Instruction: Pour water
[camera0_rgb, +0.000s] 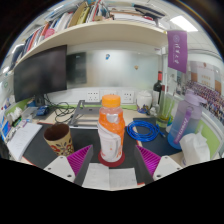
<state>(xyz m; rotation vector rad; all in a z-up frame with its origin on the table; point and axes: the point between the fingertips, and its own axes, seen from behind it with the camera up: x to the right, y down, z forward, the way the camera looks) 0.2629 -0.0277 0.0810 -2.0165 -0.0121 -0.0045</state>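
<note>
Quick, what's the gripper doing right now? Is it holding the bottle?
Gripper: open. The orange-capped bottle stands between the fingers, with a gap showing at either side, so it is not held.

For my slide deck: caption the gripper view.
Open gripper framing an orange-capped bottle standing between its fingers, patterned cup beside it.

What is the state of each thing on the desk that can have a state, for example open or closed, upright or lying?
Bottle: upright, orange cap on, standing between the fingers of the gripper.
Gripper: open, one finger at each side of the bottle.
Paper cup: upright, mouth open; its content cannot be seen.
Monitor: screen dark.
Blue cable: coiled, lying on the desk.
Purple bottle: upright.
</note>
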